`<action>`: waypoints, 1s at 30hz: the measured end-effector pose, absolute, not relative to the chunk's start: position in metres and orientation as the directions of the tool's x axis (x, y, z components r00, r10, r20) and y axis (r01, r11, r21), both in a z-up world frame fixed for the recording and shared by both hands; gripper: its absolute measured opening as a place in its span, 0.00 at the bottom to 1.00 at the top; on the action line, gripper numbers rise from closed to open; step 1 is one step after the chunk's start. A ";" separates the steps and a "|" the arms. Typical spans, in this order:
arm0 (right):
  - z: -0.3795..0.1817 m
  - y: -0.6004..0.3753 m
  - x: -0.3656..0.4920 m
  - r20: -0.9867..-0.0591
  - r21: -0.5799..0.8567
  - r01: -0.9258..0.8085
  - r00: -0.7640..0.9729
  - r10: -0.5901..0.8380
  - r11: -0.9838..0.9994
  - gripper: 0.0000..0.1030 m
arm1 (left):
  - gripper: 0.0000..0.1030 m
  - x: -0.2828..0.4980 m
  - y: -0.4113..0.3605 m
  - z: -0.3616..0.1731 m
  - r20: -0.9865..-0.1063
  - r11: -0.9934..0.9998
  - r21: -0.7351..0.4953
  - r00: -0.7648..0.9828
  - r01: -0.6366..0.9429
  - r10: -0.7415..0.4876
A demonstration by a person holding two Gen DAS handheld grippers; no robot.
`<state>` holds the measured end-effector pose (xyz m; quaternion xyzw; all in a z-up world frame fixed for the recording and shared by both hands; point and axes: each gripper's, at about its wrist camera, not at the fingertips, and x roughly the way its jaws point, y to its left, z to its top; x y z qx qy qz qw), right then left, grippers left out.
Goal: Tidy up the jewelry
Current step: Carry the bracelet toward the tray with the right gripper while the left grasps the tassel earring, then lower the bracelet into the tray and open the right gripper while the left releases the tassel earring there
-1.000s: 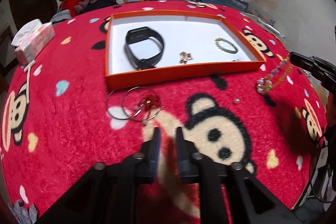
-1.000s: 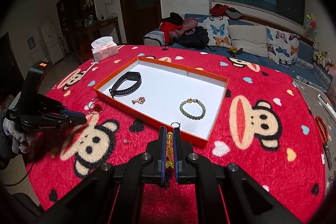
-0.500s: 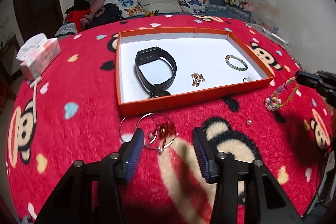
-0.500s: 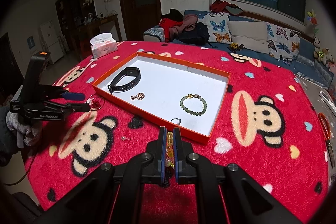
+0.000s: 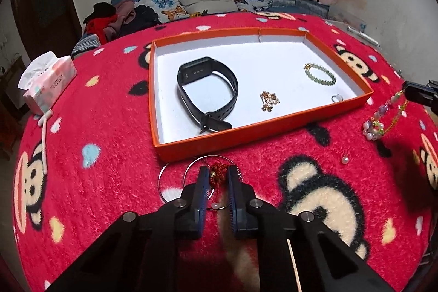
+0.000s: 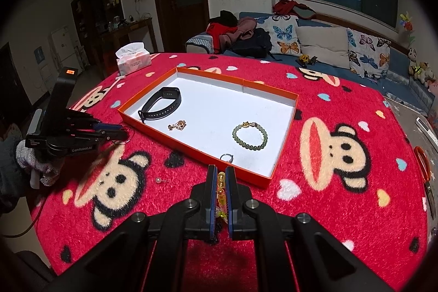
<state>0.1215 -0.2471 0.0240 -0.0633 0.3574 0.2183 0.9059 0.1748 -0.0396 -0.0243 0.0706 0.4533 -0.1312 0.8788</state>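
An orange tray with a white floor holds a black watch band, a gold charm, a green bead bracelet and a small ring. My left gripper has closed on the red knot of the silver hoop earrings just in front of the tray. My right gripper is shut on a beaded bracelet; in the left wrist view it hangs above the cloth right of the tray.
A pearl stud lies on the red monkey-print cloth. A tissue pack sits at the far left, with a white stick beside it. Orange scissors lie at the right edge.
My left gripper opened, moved forward over the hoop earrings and has closed on their red knot. The right gripper has held the beaded bracelet steady near the tray's corner.
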 end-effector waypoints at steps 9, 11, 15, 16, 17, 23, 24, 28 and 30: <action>0.040 -0.246 0.120 -0.647 0.037 -0.452 0.669 0.366 0.891 0.08 | 0.10 0.160 -0.027 0.011 -0.771 0.958 -0.070 0.594 0.277 -0.228; 0.045 -0.246 0.121 -0.637 0.038 -0.455 0.675 0.372 0.890 0.08 | 0.10 0.158 -0.027 0.020 -0.762 0.957 -0.083 0.601 0.280 -0.241; 0.060 -0.244 0.124 -0.616 0.038 -0.461 0.688 0.384 0.887 0.08 | 0.10 0.164 -0.032 0.041 -0.735 0.950 -0.096 0.623 0.296 -0.269; 0.065 -0.243 0.126 -0.607 0.032 -0.462 0.696 0.384 0.886 0.08 | 0.10 0.166 -0.034 0.044 -0.730 0.949 -0.099 0.626 0.299 -0.273; 0.069 -0.243 0.128 -0.600 0.030 -0.464 0.700 0.387 0.885 0.08 | 0.10 0.170 -0.036 0.048 -0.726 0.948 -0.101 0.629 0.303 -0.279; 0.093 -0.239 0.144 -0.561 0.015 -0.467 0.728 0.394 0.884 0.08 | 0.10 0.203 -0.053 0.056 -0.725 0.943 -0.105 0.624 0.317 -0.290; 0.096 -0.239 0.146 -0.555 0.012 -0.467 0.733 0.394 0.884 0.08 | 0.10 0.208 -0.054 0.055 -0.728 0.943 -0.106 0.622 0.314 -0.289; 0.113 -0.238 0.158 -0.525 -0.011 -0.465 0.756 0.390 0.885 0.08 | 0.10 0.230 -0.058 0.051 -0.737 0.944 -0.112 0.612 0.310 -0.288; 0.116 -0.237 0.165 -0.521 -0.021 -0.459 0.764 0.382 0.888 0.08 | 0.10 0.241 -0.059 0.048 -0.743 0.944 -0.121 0.602 0.307 -0.291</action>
